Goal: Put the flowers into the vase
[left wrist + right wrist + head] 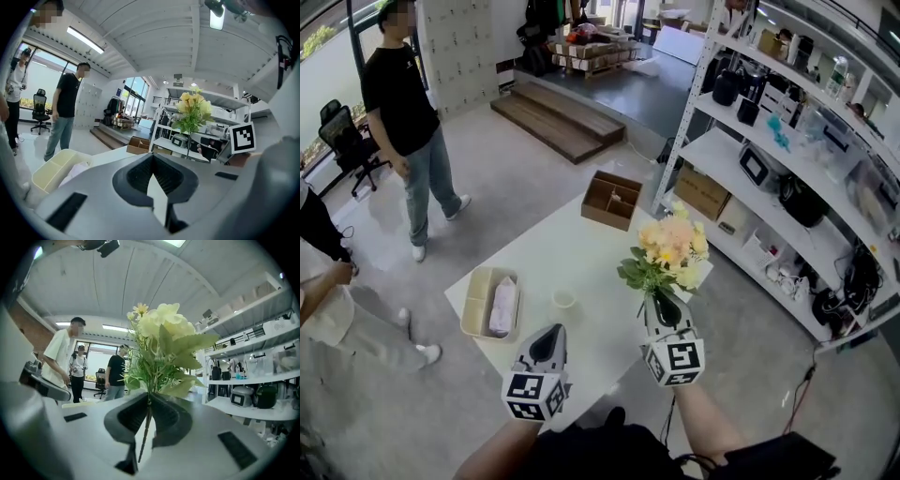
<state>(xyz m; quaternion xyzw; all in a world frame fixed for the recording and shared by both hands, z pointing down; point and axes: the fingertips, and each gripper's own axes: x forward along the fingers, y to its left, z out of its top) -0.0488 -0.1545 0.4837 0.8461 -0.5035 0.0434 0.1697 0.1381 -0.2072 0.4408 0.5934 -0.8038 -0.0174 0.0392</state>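
My right gripper (664, 305) is shut on the thin stem of a bunch of pale yellow flowers (670, 251) with green leaves and holds it upright above the white table's (581, 244) right edge. In the right gripper view the stem (145, 430) runs down between the jaws of that gripper (149, 397), with the blooms (161, 326) above. A small pale cup-like vase (564, 300) stands on the table, left of the flowers. My left gripper (551, 339) hovers just near of the vase, jaws together and empty. From the left gripper (152, 164) view the flowers (191, 110) show at right.
A beige tray (478, 302) with a white bundle lies on the table's left. An open cardboard box (612, 199) sits at its far end. Metal shelves (787, 159) with appliances stand at right. People (408, 122) stand on the floor at left, one near an office chair (347, 141).
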